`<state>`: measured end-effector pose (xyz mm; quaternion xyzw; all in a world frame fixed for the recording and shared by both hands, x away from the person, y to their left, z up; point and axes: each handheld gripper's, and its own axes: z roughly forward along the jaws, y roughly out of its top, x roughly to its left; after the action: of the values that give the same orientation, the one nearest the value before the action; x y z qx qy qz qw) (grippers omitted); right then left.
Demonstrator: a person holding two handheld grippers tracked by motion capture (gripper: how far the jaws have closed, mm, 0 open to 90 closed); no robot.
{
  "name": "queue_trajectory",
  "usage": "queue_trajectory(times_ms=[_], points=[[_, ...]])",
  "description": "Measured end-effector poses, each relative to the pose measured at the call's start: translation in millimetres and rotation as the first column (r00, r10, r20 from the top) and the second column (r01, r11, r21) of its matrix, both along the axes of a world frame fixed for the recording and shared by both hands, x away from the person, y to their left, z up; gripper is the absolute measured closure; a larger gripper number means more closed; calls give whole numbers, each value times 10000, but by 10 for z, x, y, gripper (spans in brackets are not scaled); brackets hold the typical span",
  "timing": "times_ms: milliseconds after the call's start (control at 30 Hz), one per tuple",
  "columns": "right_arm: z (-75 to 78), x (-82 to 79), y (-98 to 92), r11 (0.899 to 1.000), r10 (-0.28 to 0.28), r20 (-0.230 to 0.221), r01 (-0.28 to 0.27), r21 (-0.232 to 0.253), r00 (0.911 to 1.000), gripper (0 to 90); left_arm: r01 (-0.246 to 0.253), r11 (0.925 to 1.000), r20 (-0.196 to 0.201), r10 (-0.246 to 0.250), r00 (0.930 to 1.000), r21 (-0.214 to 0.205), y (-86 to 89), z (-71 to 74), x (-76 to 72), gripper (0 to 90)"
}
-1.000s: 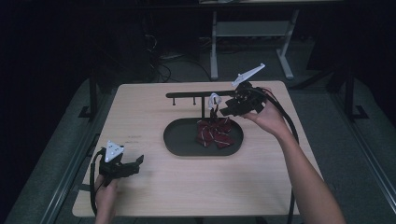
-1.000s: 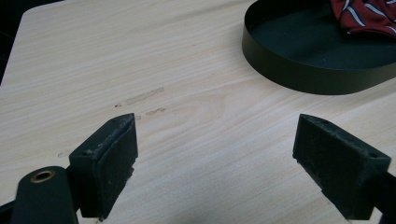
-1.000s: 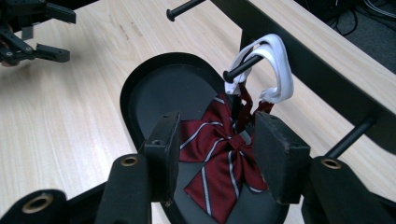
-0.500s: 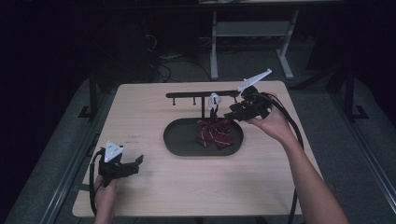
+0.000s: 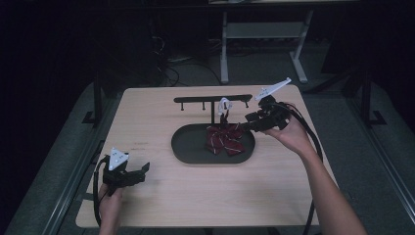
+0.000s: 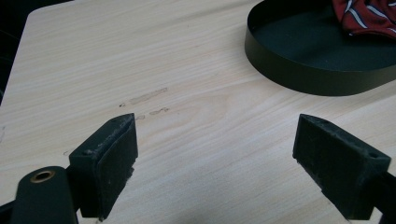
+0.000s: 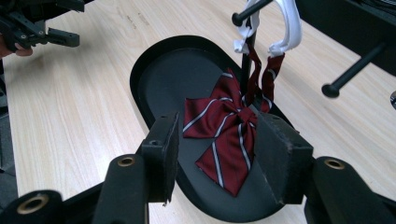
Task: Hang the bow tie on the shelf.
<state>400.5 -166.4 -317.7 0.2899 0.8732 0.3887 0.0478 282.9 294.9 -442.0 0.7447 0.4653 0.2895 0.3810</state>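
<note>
Resting at the near left corner of the worktop (image 5: 161,200), the left tongs (image 5: 139,172) are spread wide with nothing between them, pointing toward the black oval tray (image 6: 299,74). The right tongs (image 5: 247,122) hover over the tray's far right end, parted and empty, aimed at the dark red striped bow tie (image 7: 226,135). The bow lies inside the tray, while its strap rises to a white loop (image 7: 289,23) hooked over a peg of the black rack (image 5: 195,101) standing just behind the tray.
</note>
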Motion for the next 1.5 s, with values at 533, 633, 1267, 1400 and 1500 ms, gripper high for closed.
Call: queue_trajectory(times_ms=[533,633,1267,1400,1500], points=[[-117,-125,-190,9996,-158,-205,162,235,9997,483,-25,10000,-10,25,10000,-1,0,-4,-3,135],[-147,-141,-229,9994,-180,-243,187,294,9995,484,-20,10000,-13,20,10000,2,1,-4,-6,135],[-315,-257,-370,9989,-273,-542,294,375,9982,474,-16,10000,-21,16,10000,-8,2,-3,-7,135],[-336,-288,-398,9987,-289,-570,312,410,9980,474,-15,10000,-13,15,10000,-10,2,-3,-8,135],[-378,-304,-436,9986,-297,-602,322,421,9977,473,-17,10000,-10,17,10000,5,-1,-5,-7,135]])
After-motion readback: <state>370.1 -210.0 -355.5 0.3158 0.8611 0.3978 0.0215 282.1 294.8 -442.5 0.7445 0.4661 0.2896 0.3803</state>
